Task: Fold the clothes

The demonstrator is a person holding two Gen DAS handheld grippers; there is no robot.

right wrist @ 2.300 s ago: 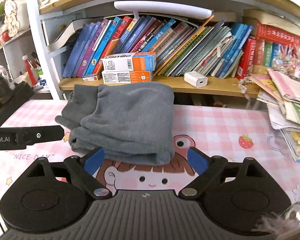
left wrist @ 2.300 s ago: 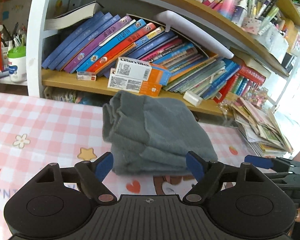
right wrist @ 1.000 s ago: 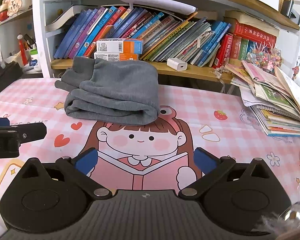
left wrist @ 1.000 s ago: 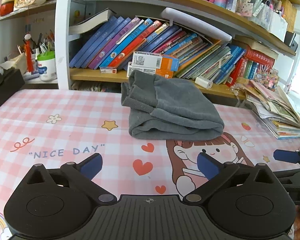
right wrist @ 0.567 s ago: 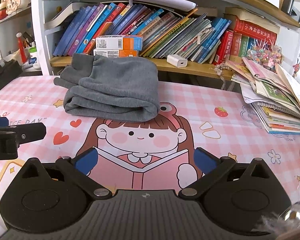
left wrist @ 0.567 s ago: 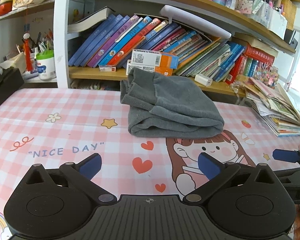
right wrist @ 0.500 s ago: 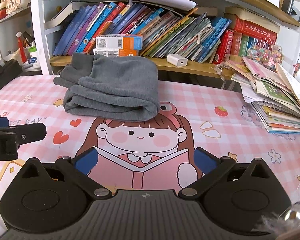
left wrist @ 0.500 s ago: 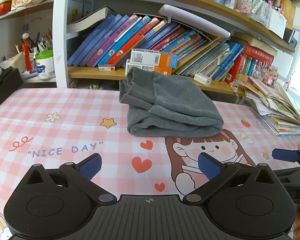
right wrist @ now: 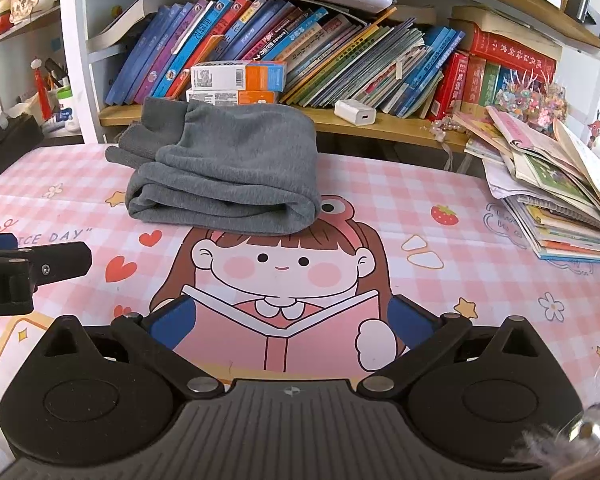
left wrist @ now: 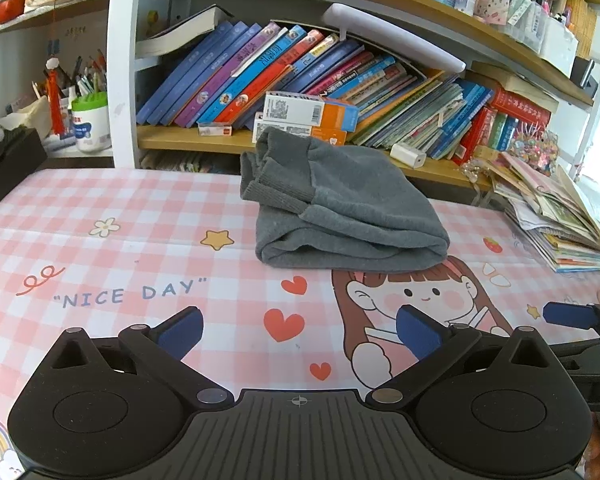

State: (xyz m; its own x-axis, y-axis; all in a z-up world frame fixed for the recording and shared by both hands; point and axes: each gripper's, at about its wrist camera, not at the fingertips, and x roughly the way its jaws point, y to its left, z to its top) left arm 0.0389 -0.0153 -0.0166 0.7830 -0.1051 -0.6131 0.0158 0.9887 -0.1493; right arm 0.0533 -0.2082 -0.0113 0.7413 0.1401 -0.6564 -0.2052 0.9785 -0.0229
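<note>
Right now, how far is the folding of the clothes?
Done: the grey garment lies folded in a compact bundle on the pink tablecloth. In hand: nothing; the left gripper and right gripper are open, apart from it. Left: no other unfolded clothing is in view.

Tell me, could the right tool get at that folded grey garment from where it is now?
Probably yes. The right tool is open, and only bare pink tablecloth lies between it and the grey garment; it would just need to move forward.

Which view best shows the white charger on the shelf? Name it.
Right wrist: the charger sits nearer the picture's middle, whole, with its port facing the camera. Left wrist shows the charger smaller, further off to the side.
</note>
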